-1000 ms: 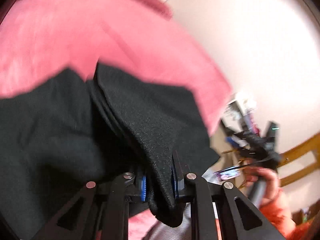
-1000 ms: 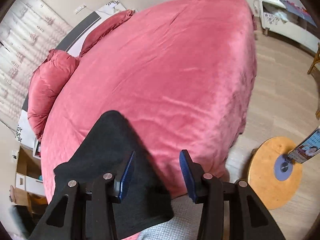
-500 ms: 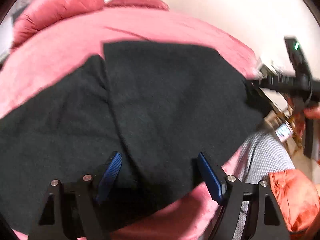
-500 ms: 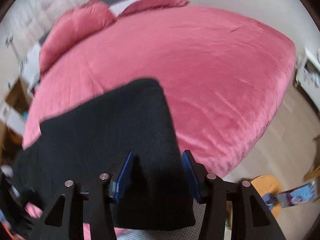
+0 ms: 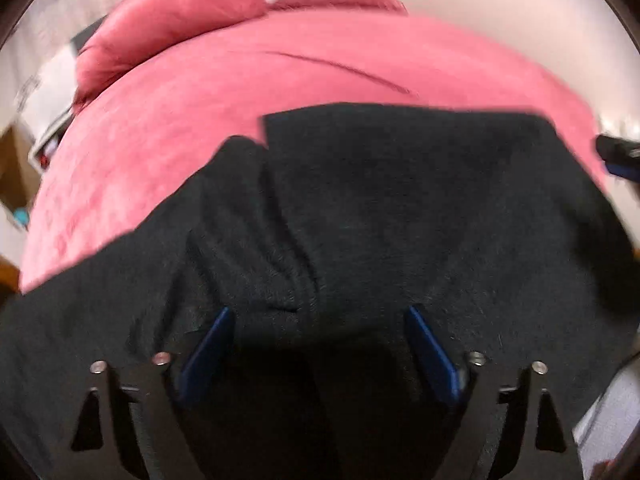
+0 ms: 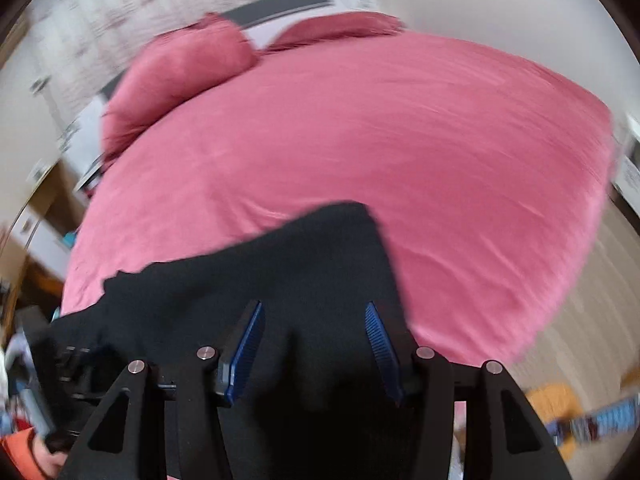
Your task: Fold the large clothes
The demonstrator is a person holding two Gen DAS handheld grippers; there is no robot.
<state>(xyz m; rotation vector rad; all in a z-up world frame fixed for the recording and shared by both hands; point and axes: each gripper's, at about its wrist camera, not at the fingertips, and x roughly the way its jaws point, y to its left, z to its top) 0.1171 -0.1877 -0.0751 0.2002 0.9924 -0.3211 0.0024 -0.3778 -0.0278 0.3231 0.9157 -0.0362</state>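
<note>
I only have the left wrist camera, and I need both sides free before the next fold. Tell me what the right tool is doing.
Observer: The right tool is open, with its blue pads apart over the black garment and nothing pinched.
Operator: Give me the garment's right edge.
Observer: It ends just right of that tool, and bare pink bedspread lies beyond.
Operator: Report anything past the bed.
Observer: Wooden floor, with a blurred yellow-orange object on it.
</note>
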